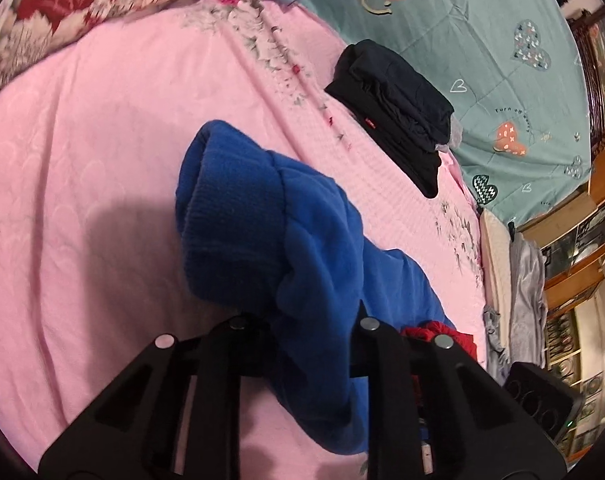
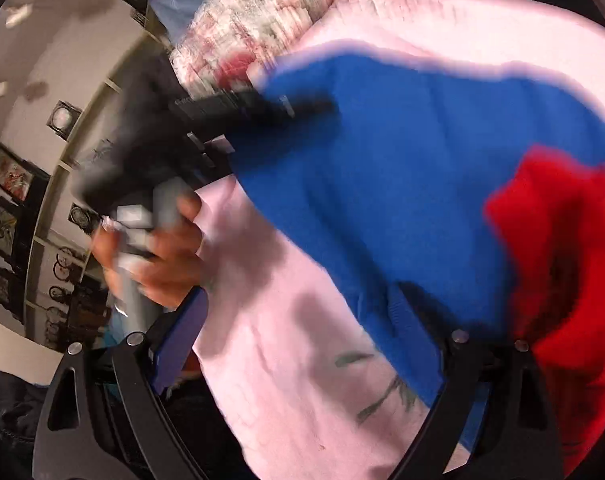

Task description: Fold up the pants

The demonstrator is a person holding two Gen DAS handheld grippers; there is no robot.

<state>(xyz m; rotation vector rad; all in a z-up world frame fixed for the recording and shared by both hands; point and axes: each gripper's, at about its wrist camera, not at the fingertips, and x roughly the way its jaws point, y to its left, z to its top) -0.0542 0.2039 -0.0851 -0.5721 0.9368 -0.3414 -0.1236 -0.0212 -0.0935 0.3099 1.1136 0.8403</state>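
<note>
Blue fleece pants lifted off a pink bedspread, mid-fold

The left gripper [image 1: 302, 344] clamps a bunched fold of the blue pants [image 1: 262, 216], holding it above the pink bedspread [image 1: 82, 160]; the right gripper [image 2: 322, 344] has jaws spread wide around the cloth's lower edge beside a red garment [image 2: 562, 260], gripping nothing. Judging by this, the fold is barely begun; next the right jaws need to close on the free end so both can lay it flat
</note>
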